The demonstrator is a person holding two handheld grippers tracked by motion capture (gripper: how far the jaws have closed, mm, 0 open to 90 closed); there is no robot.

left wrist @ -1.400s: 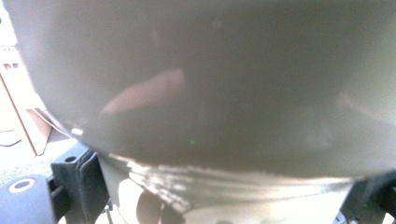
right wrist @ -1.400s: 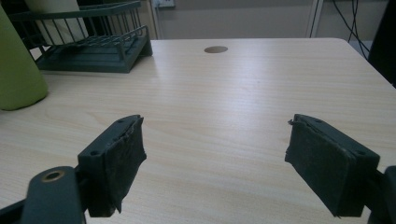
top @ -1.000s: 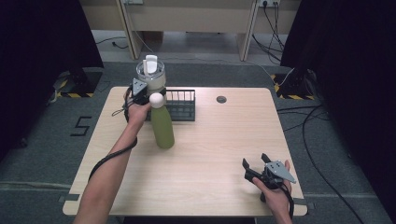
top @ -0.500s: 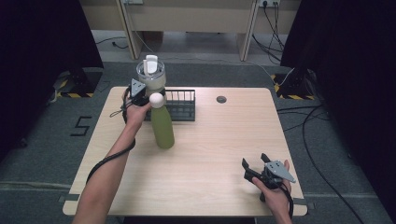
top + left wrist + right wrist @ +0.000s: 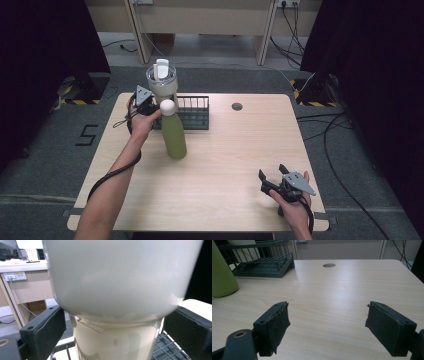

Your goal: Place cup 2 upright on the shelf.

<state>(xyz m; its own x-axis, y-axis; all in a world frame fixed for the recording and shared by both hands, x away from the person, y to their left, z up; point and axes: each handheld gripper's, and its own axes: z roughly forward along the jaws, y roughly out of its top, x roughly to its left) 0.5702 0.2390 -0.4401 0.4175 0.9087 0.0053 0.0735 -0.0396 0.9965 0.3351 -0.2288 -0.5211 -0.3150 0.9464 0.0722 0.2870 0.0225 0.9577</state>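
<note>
At the near right edge of the wooden bench (image 5: pixel 235 165), the right claw (image 5: pixel 270 181) is held low in a hand, its jaws spread wide with nothing between them; in the right gripper view only bare bench top is seen past the two black pads (image 5: pixel 277 322). Further in, left of centre, a green bottle (image 5: pixel 173 136) with a round white cap is stood upright on the bench, its base just in front of a dark wire rack (image 5: pixel 195 114). Behind it, at the far left, a cream tumbler (image 5: pixel 162 85) with a clear lid is seen standing tall at the left end of the rack; its base is hidden behind the bottle, so whether it rests in the rack cannot be told. The left claw (image 5: pixel 150 107) is set around the tumbler's narrower lower part. In the left gripper view a black jaw is seen on each side of the tumbler (image 5: pixel 117 290), with small gaps visible, so a firm grip cannot be confirmed. The tumbler's top is cut off there.
</note>
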